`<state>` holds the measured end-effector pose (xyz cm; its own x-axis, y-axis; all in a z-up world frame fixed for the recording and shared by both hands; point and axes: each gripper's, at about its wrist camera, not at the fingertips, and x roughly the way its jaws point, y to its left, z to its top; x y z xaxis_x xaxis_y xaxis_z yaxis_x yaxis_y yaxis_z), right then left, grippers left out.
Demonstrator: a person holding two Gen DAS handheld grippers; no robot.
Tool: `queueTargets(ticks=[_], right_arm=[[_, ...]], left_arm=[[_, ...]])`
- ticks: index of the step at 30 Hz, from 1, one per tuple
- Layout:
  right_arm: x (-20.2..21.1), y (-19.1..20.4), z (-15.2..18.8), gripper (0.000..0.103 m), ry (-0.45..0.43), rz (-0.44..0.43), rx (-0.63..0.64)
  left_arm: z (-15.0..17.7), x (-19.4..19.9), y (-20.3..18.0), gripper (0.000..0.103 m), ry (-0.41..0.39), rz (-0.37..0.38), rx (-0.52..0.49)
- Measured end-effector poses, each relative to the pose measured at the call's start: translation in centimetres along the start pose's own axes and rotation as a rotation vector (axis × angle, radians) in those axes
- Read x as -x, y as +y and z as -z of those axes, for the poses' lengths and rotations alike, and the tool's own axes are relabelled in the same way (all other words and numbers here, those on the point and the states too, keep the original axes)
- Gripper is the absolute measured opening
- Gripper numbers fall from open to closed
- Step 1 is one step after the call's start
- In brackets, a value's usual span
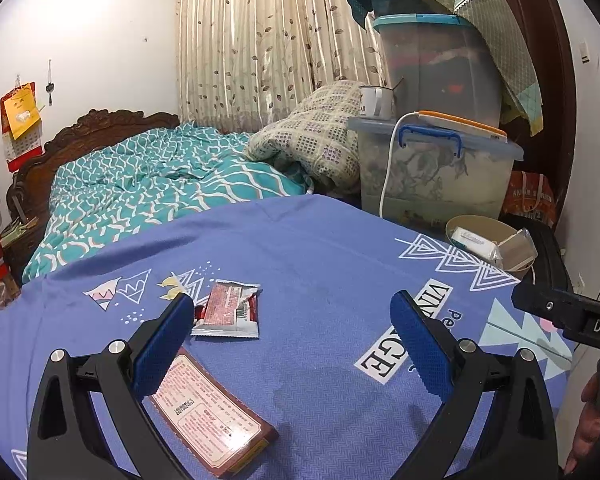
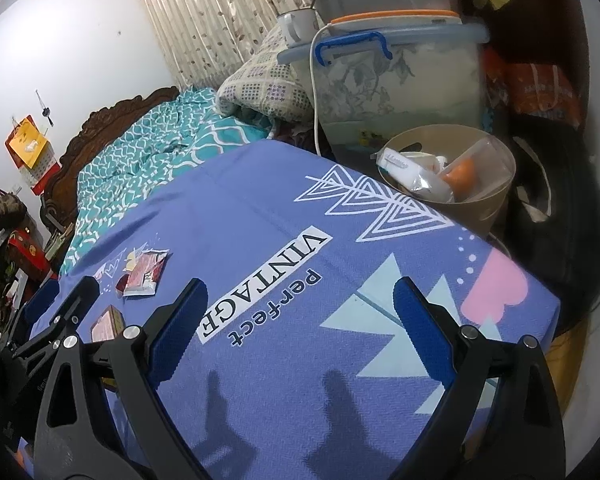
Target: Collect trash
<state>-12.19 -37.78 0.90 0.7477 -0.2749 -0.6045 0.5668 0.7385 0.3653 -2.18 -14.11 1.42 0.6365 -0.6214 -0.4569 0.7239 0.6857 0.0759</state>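
Here both tongs [image 1: 292, 320] [image 2: 300, 308] gape empty (brown wrapper [image 1: 214, 412] lies diagonally, flat).

We look forward from low over the blue printed bedsheet [image 1: 300, 256] in both views. Our left wrist camera sits close above the red-and-white snack wrappers [image 1: 230, 310], facing the far leaf-patterned curtain [image 1: 260, 40]. Our right wrist camera sits further right, nearer the beige round bin [image 2: 480, 204]. Both views share the sheet, wrappers, bin and clear plastic storage box [image 1: 436, 176].
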Motion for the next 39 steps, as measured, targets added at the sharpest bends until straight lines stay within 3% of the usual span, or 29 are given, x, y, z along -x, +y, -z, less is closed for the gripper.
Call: queueTargets(ticks=[24,39], right_arm=[[-0.1,1.4,-0.2,0.093,-0.003,-0.025,0.027],[-1.5,3.4,0.4,0.093,0.048,-0.07,0.072]], left_arm=[[-0.3,0.7,1.3,0.095,-0.028,-0.022,0.038],[0.2,0.3,4.1,0.095,0.001,-0.1,0.104]])
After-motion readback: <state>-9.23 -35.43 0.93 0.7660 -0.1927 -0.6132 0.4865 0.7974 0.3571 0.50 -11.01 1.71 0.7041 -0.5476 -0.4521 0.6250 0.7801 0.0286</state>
